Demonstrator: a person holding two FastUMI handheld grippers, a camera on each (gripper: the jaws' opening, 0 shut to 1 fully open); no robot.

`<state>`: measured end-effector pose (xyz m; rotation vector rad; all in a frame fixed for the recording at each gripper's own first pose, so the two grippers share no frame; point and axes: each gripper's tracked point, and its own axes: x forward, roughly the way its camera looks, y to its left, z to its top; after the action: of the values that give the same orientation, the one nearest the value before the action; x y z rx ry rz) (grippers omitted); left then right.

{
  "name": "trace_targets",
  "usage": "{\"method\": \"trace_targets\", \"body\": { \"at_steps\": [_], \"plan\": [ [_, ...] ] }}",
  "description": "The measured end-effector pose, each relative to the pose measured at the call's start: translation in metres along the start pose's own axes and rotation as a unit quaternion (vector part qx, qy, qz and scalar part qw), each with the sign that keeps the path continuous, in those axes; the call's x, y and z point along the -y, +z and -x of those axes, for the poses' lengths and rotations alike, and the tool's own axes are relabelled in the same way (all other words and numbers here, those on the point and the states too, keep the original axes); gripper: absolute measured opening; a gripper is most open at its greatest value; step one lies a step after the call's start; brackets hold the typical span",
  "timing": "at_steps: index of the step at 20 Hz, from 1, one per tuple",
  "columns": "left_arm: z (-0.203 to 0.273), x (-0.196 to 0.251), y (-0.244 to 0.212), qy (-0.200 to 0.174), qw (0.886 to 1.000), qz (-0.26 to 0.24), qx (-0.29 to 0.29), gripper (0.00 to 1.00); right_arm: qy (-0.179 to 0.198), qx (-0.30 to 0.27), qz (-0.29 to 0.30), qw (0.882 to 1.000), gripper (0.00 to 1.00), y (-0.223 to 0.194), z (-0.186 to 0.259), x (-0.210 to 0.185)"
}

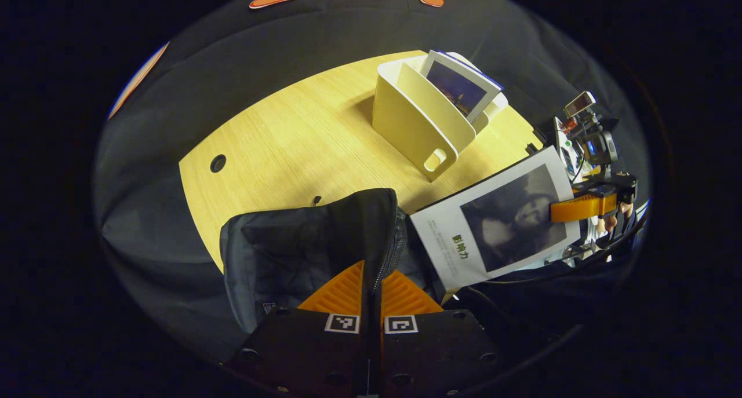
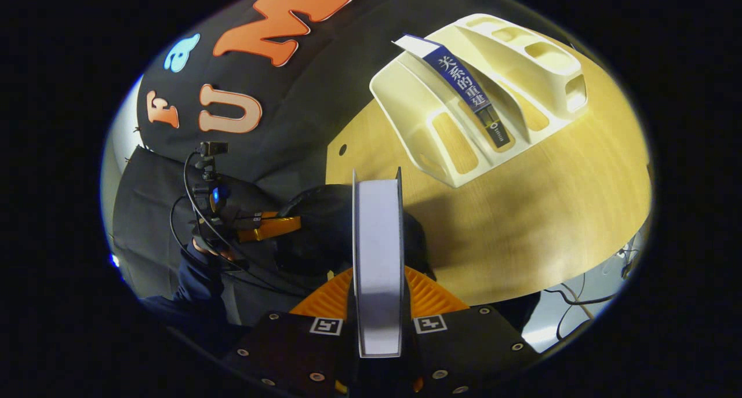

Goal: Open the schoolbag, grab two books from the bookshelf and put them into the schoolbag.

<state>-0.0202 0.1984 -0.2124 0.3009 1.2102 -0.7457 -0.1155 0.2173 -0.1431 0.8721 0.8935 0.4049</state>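
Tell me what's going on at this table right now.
A person is packing a schoolbag with a tool in each hand. The left tool is pinching the bag's edge, holding it up. The right tool grips a book beside the bag, not yet inside. A second book stands in the white bookshelf on the table.

Tabletop (image 1: 290,137): I see pale wood grain, spreading ahead of my gripper.
Cable hole (image 1: 218,163): round and dark, ahead and left.
Cables (image 2: 571,305): I see them hanging below the tabletop's edge, lower right.
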Motion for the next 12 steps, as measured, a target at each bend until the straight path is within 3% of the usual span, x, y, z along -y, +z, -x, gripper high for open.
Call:
{"method": "trace_targets", "body": {
  "at_steps": [5,12],
  "plan": [
    [0.007,0.002,0.008,0.003,0.999,0.024,0.025,0.02,0.04,0.006,-0.03,0.999,0.3,-0.007,-0.038,-0.009],
    [0.012,0.013,0.013,-0.007,0.997,0.054,0.056,0.02,0.066,0.023,-0.052,0.996,0.3,-0.011,-0.093,-0.024]
  ]
}}
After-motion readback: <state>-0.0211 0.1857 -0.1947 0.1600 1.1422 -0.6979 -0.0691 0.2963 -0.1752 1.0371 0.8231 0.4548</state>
